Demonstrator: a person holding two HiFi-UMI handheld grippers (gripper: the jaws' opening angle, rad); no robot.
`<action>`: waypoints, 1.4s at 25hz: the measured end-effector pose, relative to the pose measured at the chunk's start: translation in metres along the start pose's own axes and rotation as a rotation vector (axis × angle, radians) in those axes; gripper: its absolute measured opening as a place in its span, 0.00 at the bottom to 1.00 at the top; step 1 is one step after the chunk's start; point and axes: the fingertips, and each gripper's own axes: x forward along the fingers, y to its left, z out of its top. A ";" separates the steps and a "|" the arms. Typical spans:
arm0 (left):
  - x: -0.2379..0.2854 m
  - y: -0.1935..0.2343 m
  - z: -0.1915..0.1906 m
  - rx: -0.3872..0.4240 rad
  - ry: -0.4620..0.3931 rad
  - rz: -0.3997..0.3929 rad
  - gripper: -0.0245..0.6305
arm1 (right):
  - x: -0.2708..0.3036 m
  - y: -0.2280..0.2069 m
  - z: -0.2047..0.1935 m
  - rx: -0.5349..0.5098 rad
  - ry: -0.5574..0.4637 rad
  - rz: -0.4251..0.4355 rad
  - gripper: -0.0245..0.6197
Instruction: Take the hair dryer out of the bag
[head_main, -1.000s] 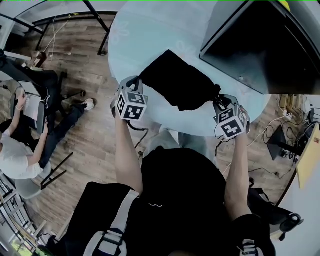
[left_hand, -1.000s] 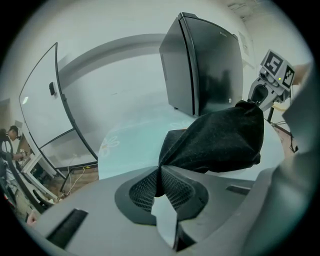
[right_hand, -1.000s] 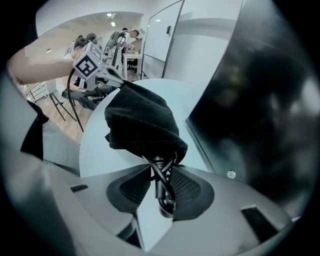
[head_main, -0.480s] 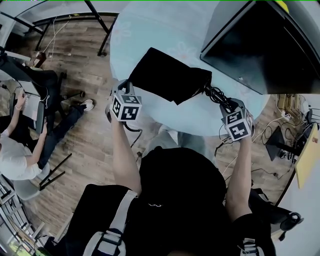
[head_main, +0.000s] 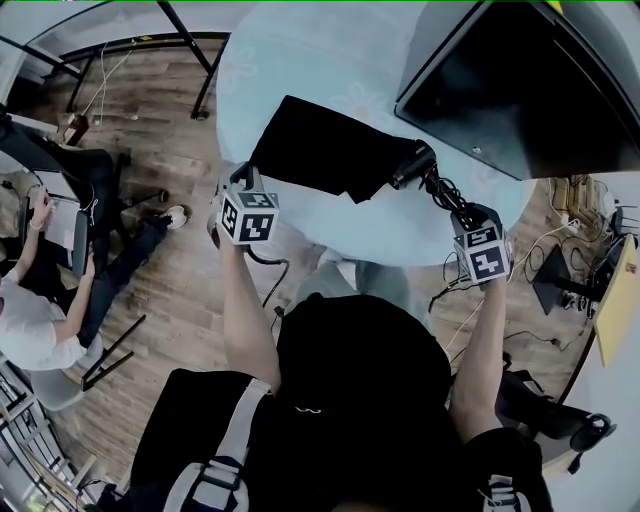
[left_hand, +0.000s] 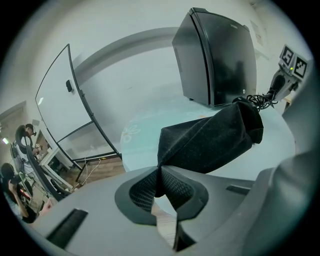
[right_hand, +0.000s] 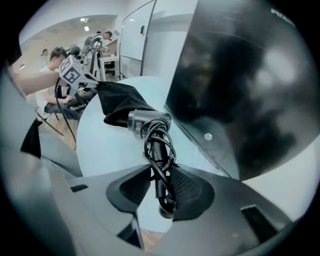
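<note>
Office or lab, seated person (head_main: 45, 300), whiteboard (left_hand: 70, 115), floor cables (head_main: 108, 68)

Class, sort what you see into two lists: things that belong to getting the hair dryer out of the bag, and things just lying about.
Job: hair dryer, held by the right gripper; bag, pinched by the left gripper.
Lying about: black box, table, seated person.

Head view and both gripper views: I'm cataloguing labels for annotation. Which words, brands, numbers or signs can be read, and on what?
No readable words, brands or numbers in any view.
Left marker cube and right marker cube: black-and-white square code patterns only, no letters.
Hair dryer and bag: no print visible.
</note>
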 end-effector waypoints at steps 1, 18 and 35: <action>0.000 -0.001 0.000 -0.001 -0.001 0.002 0.08 | 0.000 -0.003 -0.004 0.034 0.006 -0.014 0.24; -0.044 -0.055 0.034 -0.159 -0.221 -0.154 0.22 | 0.016 0.041 -0.020 0.593 0.047 -0.135 0.25; -0.094 -0.155 0.118 -0.134 -0.412 -0.348 0.09 | 0.011 0.096 -0.018 0.590 -0.012 -0.115 0.22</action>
